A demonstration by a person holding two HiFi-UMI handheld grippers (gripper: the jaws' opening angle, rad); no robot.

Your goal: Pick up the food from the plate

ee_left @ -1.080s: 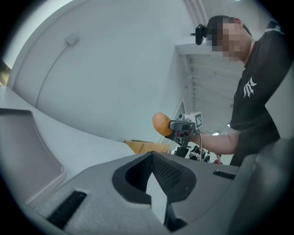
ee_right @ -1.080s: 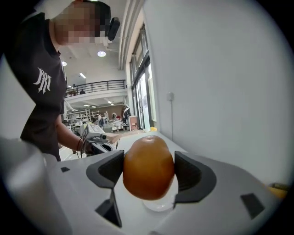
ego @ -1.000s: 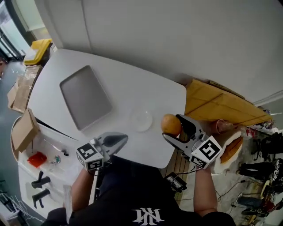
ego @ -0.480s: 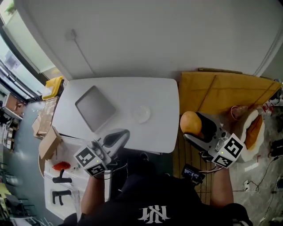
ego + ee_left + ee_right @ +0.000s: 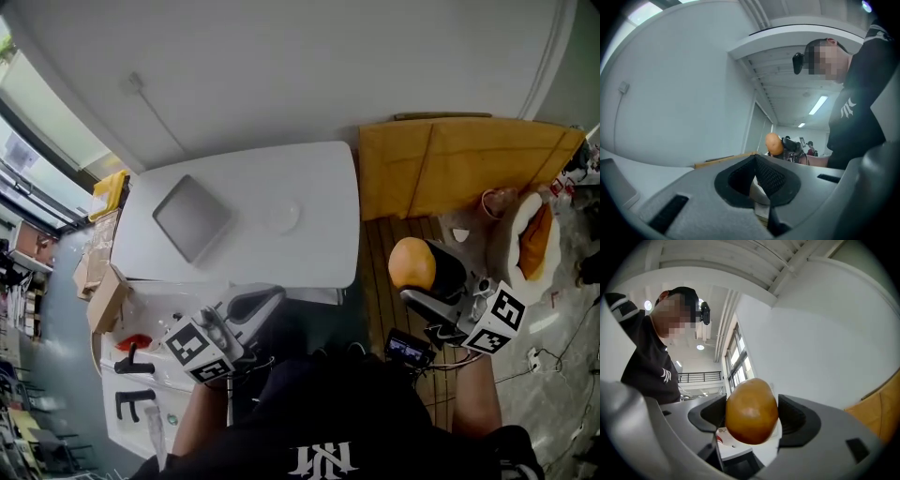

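Head view: right gripper (image 5: 427,281) is off the white table (image 5: 319,253), out past its right edge, w/ an orange-brown oval food item (image 5: 411,264) clamped btw its jaws. Right gripper view confirms it: both pads press the item's sides, jaws parted only by its width, and the item bulges out in front. Can't tell exactly what food it is (potato or bun, maybe). The clear round plate (image 5: 281,217) sits on the table near its middle, beside a grey tray (image 5: 192,217). It looks bare, tho it's small & transparent so not 100% sure. Left gripper (image 5: 265,299) hangs just off the table's near edge; left gripper view shows its jaws closed tip to tip w/ nothing in them. Judgement: pick-up is basically done, as the food is off the plate, in a firm-looking grip, well apart from the table. What's left, if anything, is prob. just carrying or setting it down; task line names no destination.
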